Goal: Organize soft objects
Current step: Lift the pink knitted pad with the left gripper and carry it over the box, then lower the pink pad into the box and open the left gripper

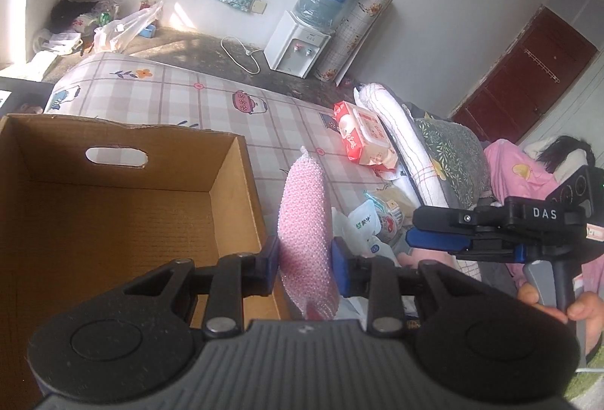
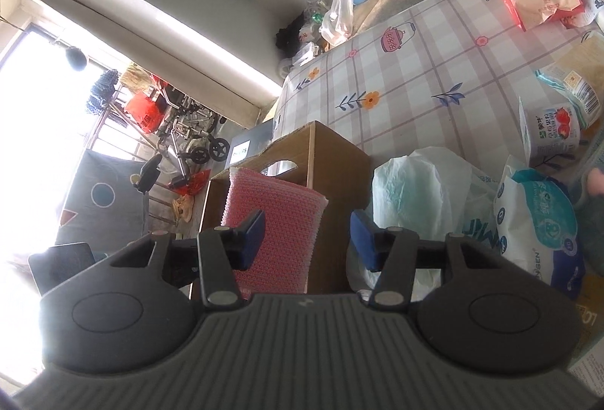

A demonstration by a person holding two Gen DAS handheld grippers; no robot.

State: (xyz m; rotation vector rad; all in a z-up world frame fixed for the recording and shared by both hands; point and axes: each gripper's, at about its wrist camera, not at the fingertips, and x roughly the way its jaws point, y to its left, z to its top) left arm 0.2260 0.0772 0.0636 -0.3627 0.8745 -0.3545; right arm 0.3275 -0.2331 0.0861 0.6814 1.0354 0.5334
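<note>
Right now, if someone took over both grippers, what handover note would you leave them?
Left gripper: shut on the pink sponge, held beside the cardboard box.
Right gripper: open, holding nothing, near the white plastic bag.
Done: nothing visible in the box.
Left: drop the sponge in; then the bag, blue wipes pack and red wipes pack, all on the checked tablecloth.

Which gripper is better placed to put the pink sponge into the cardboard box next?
The left. The left gripper is already shut on the pink sponge, right beside the open, empty cardboard box. The right gripper stands open and holds nothing, its fingers pointing toward the white plastic bag.
</note>
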